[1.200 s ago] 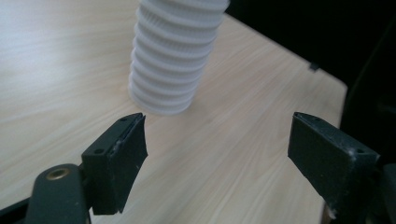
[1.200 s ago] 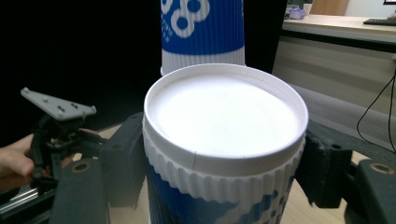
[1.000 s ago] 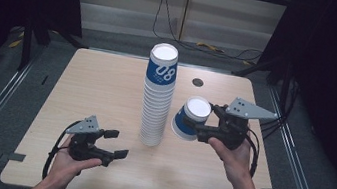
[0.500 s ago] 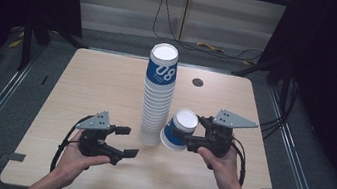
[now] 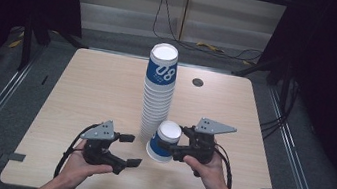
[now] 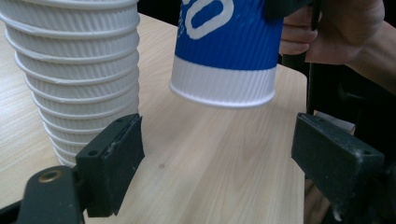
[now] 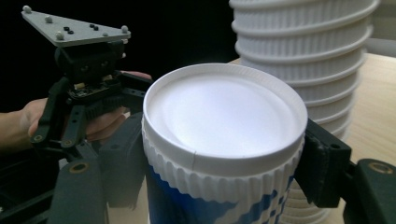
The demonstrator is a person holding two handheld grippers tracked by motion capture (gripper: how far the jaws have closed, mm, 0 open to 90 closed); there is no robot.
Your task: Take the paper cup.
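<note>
Holding one blue-and-white paper cup (image 5: 164,142) upside down, the right gripper (image 5: 168,148) has its jaws closed on the ribbed wall near the base, as the right gripper view shows. Compared with a second ago the cup is lower and closer to the person, and it now hangs tilted just above the table (image 5: 97,84), at about 5 o'clock from the foot of the tall cup stack (image 5: 157,98); in the left gripper view its rim (image 6: 223,98) is not touching the wood. The left gripper (image 5: 129,150) has moved slightly toward the stack, at about 7 o'clock from it, jaws wide apart and empty. I judge the cup is about to be placed down, so the release comes next.
</note>
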